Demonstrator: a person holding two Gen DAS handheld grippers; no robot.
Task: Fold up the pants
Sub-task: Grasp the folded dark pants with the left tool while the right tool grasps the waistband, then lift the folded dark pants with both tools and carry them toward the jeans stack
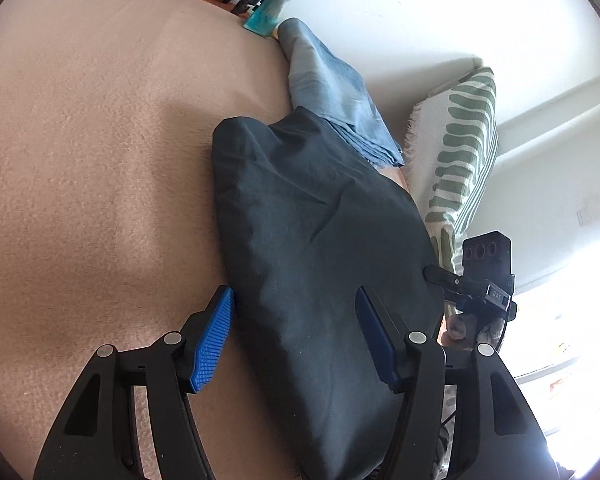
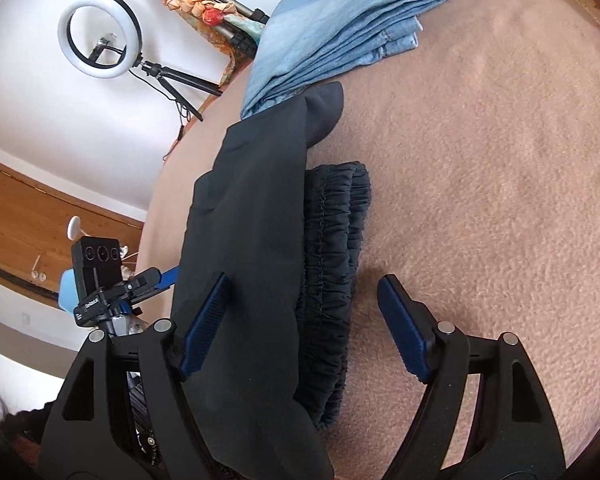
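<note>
Looking along the left gripper [image 1: 294, 336], its blue-padded fingers [image 1: 214, 340] stand spread, pinching nothing, with the folded dark charcoal fabric pants [image 1: 316, 248] lying between and under them on the tan fleecy blanket [image 1: 92, 152]; folded light-blue jeans [image 1: 332, 88] touch the pants' far end. From the right wrist, the right gripper [image 2: 304, 320] also stands spread and empty over the pants' gathered elastic waistband [image 2: 332, 264], the folded leg lying across it. A white ring light [image 2: 100, 36] stands beyond.
</note>
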